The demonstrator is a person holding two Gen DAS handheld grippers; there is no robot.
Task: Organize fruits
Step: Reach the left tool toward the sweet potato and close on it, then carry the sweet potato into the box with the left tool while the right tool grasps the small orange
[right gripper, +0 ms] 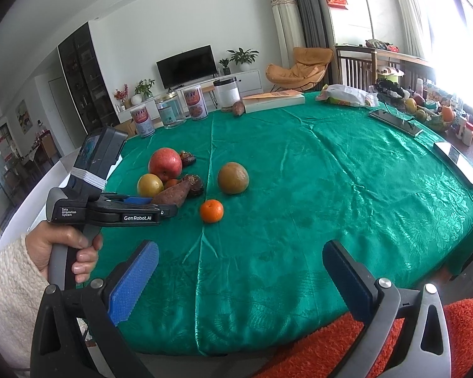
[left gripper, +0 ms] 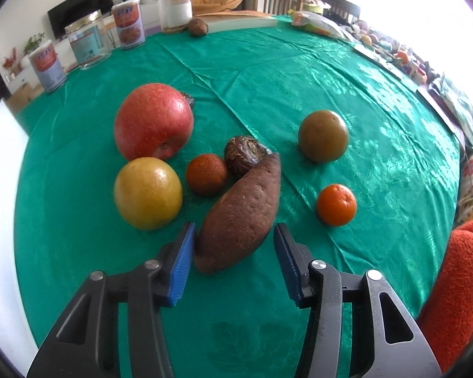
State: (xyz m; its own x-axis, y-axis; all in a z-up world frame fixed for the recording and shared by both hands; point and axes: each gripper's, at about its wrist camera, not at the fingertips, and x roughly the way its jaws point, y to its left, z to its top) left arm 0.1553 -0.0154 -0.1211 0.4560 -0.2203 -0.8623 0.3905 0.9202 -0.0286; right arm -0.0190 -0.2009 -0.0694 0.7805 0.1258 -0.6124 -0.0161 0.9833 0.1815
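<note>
Left tongs (left gripper: 233, 245) low over the near part of the desk (left gripper: 331, 72), jaws narrowed around the near end of the sweet potato (left gripper: 239, 214); one blue pad touches its flank, the other stands just clear, so not yet a firm grip. No earlier picture to compare. Right tongs (right gripper: 239, 271) wide and holding nothing, hovering at the near edge of the desk, well apart from the fruit. A hand (right gripper: 63, 249) in a cream fleece sleeve works the left handle. Step in hand, by judgement: taking up the sweet potato to sort it from the cluster. Next move likely calls for a finished squeeze on both flanks, then a straight lift, since the far tip leans against a dark wrinkled fruit (left gripper: 244, 154) and a small rough orange fruit (left gripper: 206, 174) sits just beside it; either could roll. Beyond these, a yellow fruit (left gripper: 148, 193) and a red apple (left gripper: 154, 123) touching each other. Toward the right edge, apart from the cluster, a tangerine (left gripper: 336, 204) and farther on a brownish-green round fruit (left gripper: 323, 135). Surface is a glossy green patterned cloth, creased. At the far edge, tins and clear jars (left gripper: 88, 44), a flat box, another brown item. Room beyond: television, potted plants, an orange lounge chair, bright windows.
</note>
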